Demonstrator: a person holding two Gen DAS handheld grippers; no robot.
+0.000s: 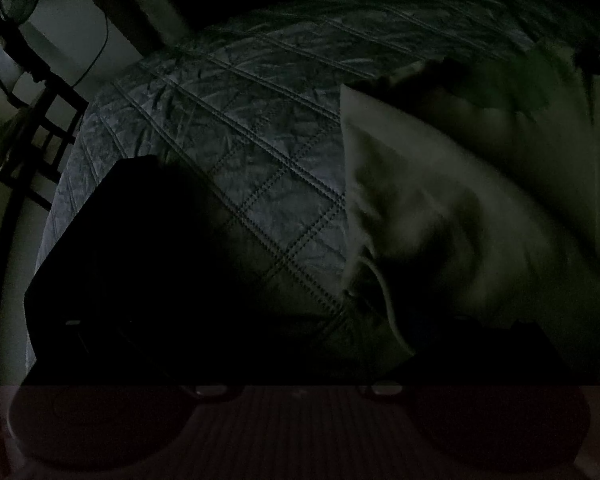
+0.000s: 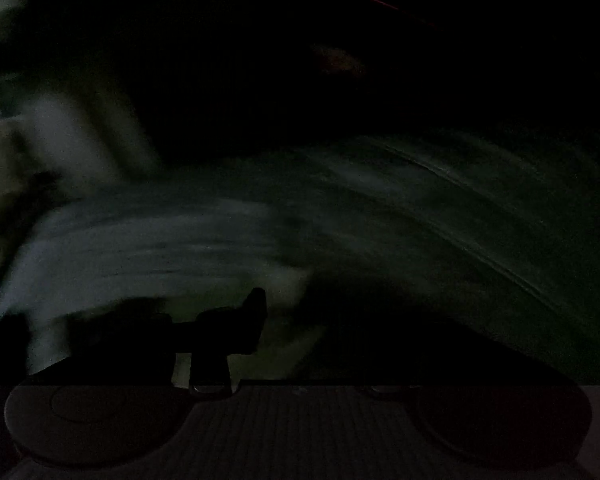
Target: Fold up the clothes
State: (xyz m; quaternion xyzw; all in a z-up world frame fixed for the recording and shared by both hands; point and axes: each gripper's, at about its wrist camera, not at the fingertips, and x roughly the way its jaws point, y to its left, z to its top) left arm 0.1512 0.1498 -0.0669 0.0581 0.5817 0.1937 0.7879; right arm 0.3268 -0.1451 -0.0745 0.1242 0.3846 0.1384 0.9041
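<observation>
A: Left wrist view, very dim. We log the pale garment [image 1: 460, 208] on the quilted bedspread [image 1: 260, 152], lying over the right half of the frame. Its near hem runs down to the right finger of the left gripper [image 1: 300, 320].

B: Jaws?

A: The fingers stand well apart, with bare quilt between them. We cannot tell whether the hem touches the right finger; that corner is too dark.

B: Edges?

A: The garment's left edge is a clean fold line running up from the hem. The quilt lies open to its left, as far as the bed edge, with a dark frame [image 1: 40, 128] just beyond.

B: Right wrist view?

A: Smeared and dark. We see pale cloth [image 2: 140, 240] streaked across the middle. The right gripper [image 2: 320, 340] is a silhouette; we cannot tell its opening.
</observation>
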